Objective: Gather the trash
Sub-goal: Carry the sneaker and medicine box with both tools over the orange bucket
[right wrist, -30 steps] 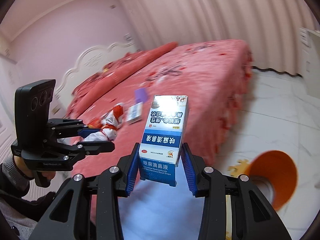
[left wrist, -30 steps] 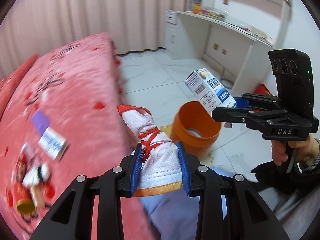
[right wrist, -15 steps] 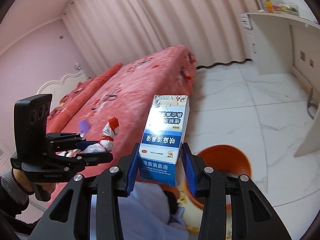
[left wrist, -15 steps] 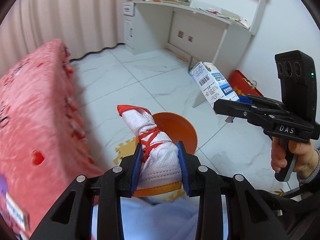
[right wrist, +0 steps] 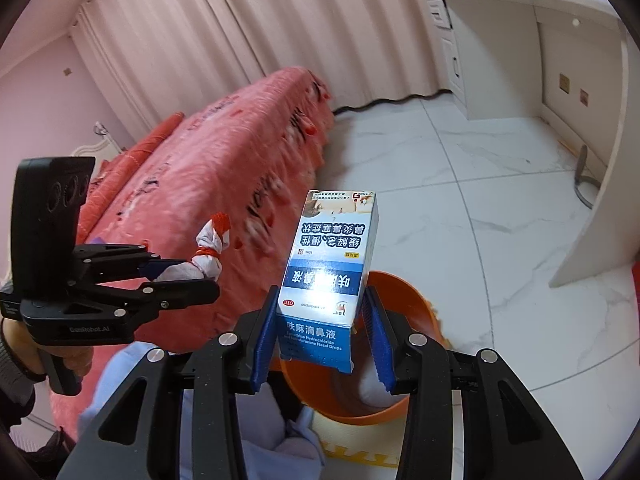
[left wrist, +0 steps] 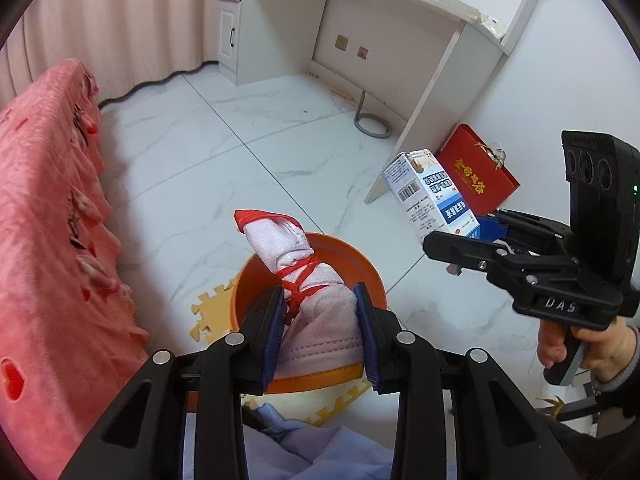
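Holding a piece of trash in each gripper, you are at the drop-off stage rather than the gathering stage. Your left gripper [left wrist: 320,332] has its blue pads pinched on a white cloth bundle [left wrist: 316,300] tied with red string, and from that wrist view the bundle hangs right over the orange bin [left wrist: 368,276] on the tiled floor [left wrist: 224,152]. Your right gripper [right wrist: 322,344] is clamped on the lower part of a blue-and-white medicine box [right wrist: 330,268], held upright, with the bin's opening just behind and below it in the right wrist view; seen from the other side, the box looks a little off to the bin's side, so I judge it not yet squarely above.

Something pale already lies at the bottom of the bin, though I cannot tell what it is. Neither item has been let go, so both releases are still ahead of you.

Whether more trash waits on the pink bedspread [right wrist: 224,168] cannot be judged: the part of it in view shows only its red pattern.
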